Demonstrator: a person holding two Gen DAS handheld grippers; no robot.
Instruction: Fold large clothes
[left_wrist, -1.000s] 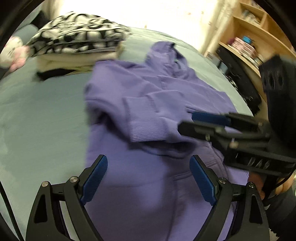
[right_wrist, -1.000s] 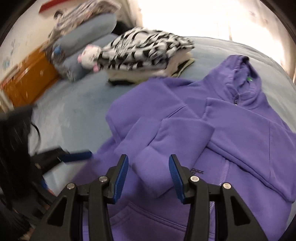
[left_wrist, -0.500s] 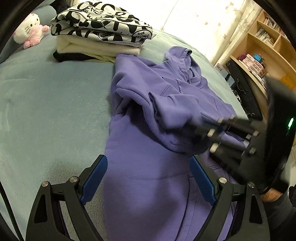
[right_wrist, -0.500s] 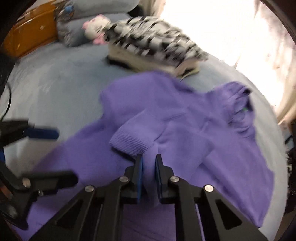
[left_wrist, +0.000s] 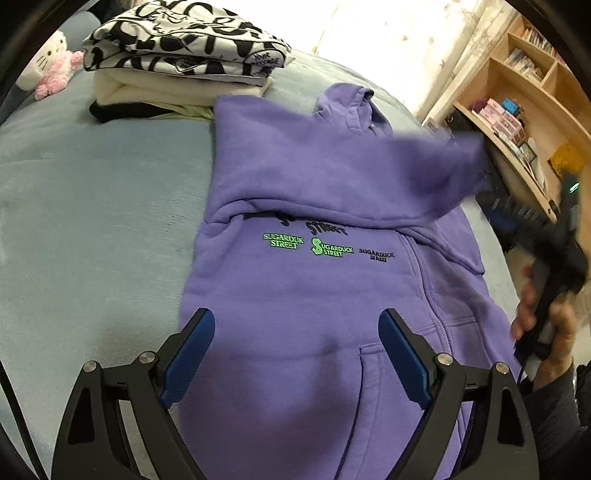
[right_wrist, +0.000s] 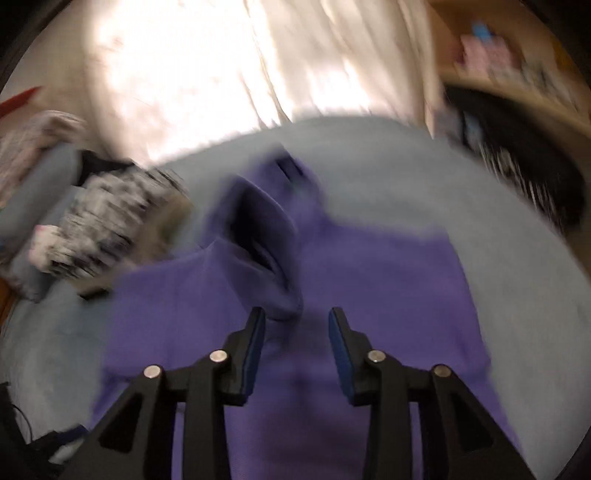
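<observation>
The purple hoodie (left_wrist: 314, 288) lies spread on the bed (left_wrist: 92, 206), beneath both claws. The left claw (left_wrist: 295, 354) and the right claw (right_wrist: 297, 339) hover above it, fingers spread, gripping nothing.

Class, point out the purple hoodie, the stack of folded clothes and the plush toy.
purple hoodie (left_wrist: 295, 295), left wrist view, front panel below the print.
stack of folded clothes (left_wrist: 177, 48), left wrist view, patterned top garment.
plush toy (left_wrist: 51, 68), left wrist view, body.

- The purple hoodie (left_wrist: 314, 295) lies on the blue bed (left_wrist: 92, 221), one sleeve (left_wrist: 424, 166) lifted toward the right edge.
- The left gripper (left_wrist: 295, 354) hovers spread wide over the hem.
- Folded clothes (left_wrist: 177, 62) are stacked at the far edge.
</observation>
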